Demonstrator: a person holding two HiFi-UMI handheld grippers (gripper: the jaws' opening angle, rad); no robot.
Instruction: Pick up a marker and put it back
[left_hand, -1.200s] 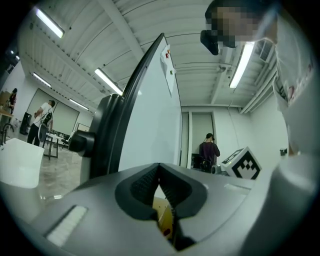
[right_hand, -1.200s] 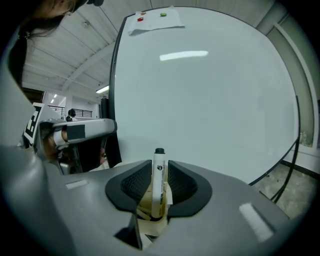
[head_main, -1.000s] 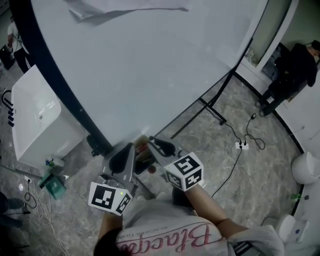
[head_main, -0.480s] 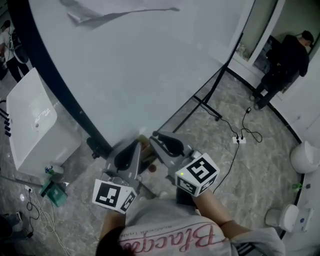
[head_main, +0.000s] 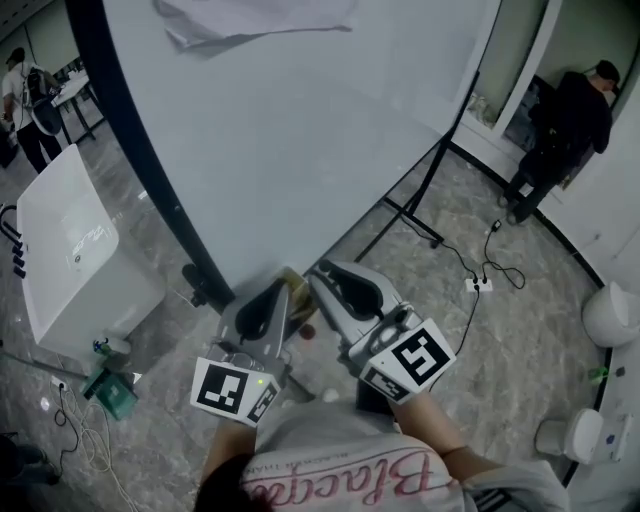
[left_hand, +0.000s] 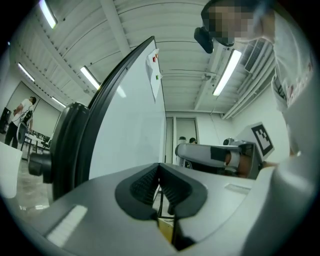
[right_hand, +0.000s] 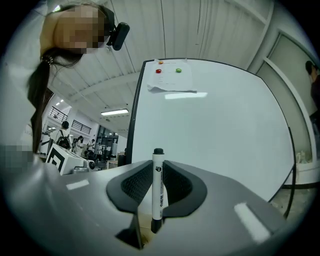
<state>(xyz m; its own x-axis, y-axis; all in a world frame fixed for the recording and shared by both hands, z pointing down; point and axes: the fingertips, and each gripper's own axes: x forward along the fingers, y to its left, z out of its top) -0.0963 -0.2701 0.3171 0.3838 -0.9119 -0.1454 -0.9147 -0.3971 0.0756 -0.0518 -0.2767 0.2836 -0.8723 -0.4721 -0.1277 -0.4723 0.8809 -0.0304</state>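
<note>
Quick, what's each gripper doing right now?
Left gripper: shut, empty.
Right gripper: shut on the marker.

Smooth, glossy whiteboard (head_main: 300, 130); white plastic marker (right_hand: 157, 185) between ribbed matt black pads (right_hand: 134, 186) of the grey plastic right claw (right_hand: 158, 170); marbled stone floor (head_main: 500, 330) at four o'clock.

Marker (right_hand: 157, 186) in right tool (right_hand: 158, 166), whiteboard (right_hand: 225, 125) behind

Left hand-held gripper (left_hand: 159, 181) jaws together, empty; whiteboard (left_hand: 131, 125) beyond.
</note>
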